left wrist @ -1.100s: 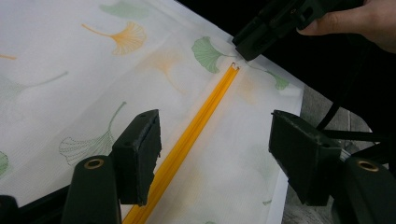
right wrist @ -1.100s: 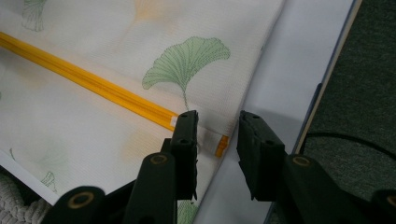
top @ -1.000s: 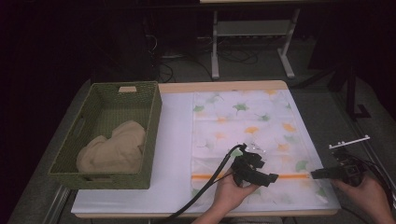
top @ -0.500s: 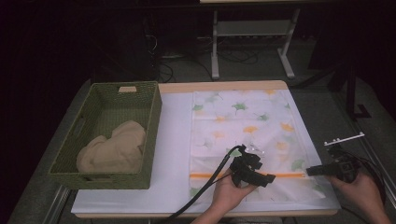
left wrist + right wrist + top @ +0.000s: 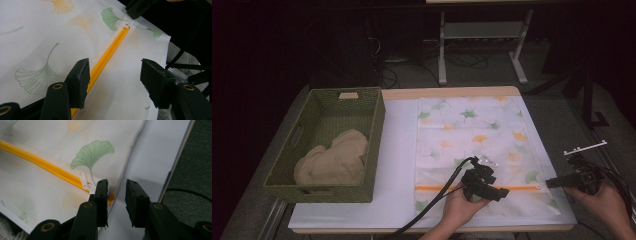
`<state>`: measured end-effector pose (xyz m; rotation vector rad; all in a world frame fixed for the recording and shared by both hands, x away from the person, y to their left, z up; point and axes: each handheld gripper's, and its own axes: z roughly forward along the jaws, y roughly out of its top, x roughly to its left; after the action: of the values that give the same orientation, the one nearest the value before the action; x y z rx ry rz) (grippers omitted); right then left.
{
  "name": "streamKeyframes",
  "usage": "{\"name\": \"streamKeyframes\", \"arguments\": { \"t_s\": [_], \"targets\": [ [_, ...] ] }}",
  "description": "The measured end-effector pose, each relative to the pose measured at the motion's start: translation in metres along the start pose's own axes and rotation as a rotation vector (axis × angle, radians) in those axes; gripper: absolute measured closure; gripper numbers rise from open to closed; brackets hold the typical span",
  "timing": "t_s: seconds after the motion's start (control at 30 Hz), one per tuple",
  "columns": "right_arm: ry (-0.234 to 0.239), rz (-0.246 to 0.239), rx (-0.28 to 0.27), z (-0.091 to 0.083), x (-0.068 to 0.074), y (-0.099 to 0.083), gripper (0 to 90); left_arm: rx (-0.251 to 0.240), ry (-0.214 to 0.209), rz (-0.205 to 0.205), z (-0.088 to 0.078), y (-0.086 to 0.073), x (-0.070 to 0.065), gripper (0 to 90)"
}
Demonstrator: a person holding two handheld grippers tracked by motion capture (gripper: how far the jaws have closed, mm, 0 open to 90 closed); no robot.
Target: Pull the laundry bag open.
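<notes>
**A:** Where are we with the bag?

**B:** I've got the zip bag (image 5: 469, 150) lying flat on the white table cover (image 5: 399, 150), right of the green basket (image 5: 332, 145) with the beige cloth (image 5: 332, 160) in it. The orange zip (image 5: 105, 56) runs across the bag's near end and, as far as I can judge, it is closed along its whole length. The white zip pull (image 5: 86, 183) sits at the right-hand end. So nothing is opened yet; gripping the pull and drawing it along is all ahead.

**A:** And your hands?

**B:** My left gripper (image 5: 484, 187) lies low over the middle of the zip, pointing right along it. Its jaws have just been closing a little but stand well apart, one pad (image 5: 81, 80) on the zip line, the other over plain fabric; nothing is pinched.

**A:** The right one?

**B:** My right gripper (image 5: 116, 195) comes in level from the bag's right edge, pointing left. Its jaws stand a narrow gap apart with nothing between them; the left jaw tip is just beside the pull, possibly touching it, but there is no grip yet.
</notes>
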<state>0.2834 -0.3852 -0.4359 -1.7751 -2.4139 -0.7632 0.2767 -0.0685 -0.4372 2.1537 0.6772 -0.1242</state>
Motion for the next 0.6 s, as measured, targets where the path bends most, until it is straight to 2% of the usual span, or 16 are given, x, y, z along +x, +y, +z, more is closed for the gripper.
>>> {"name": "streamKeyframes", "arguments": {
  "t_s": [0.13, 0.27, 0.43, 0.47, 0.57, 0.6],
  "targets": [
    [0.004, -0.022, 0.017, 0.005, 0.005, 0.001, 67.4, 0.007, -0.004, -0.005, 0.003, 0.0, 0.001, 40.2],
    [0.003, -0.019, 0.021, 0.008, 0.009, 0.003, 66.9, 0.011, -0.012, -0.01, 0.005, 0.0, 0.001, 41.2],
    [-0.012, -0.029, 0.014, 0.01, 0.012, 0.003, 77.6, 0.009, -0.029, -0.028, 0.01, 0.0, 0.002, 43.8],
    [-0.005, -0.029, 0.018, 0.01, 0.012, 0.004, 79.1, 0.006, -0.049, -0.04, 0.013, 0.001, 0.003, 44.9],
    [0.004, -0.043, 0.008, 0.009, 0.014, 0.005, 83.6, 0.005, -0.062, -0.048, 0.016, 0.002, 0.003, 48.2],
    [0.004, -0.054, 0.001, 0.007, 0.016, 0.005, 84.0, 0.002, -0.079, -0.058, 0.019, 0.004, 0.003, 49.0]
  ]
}}
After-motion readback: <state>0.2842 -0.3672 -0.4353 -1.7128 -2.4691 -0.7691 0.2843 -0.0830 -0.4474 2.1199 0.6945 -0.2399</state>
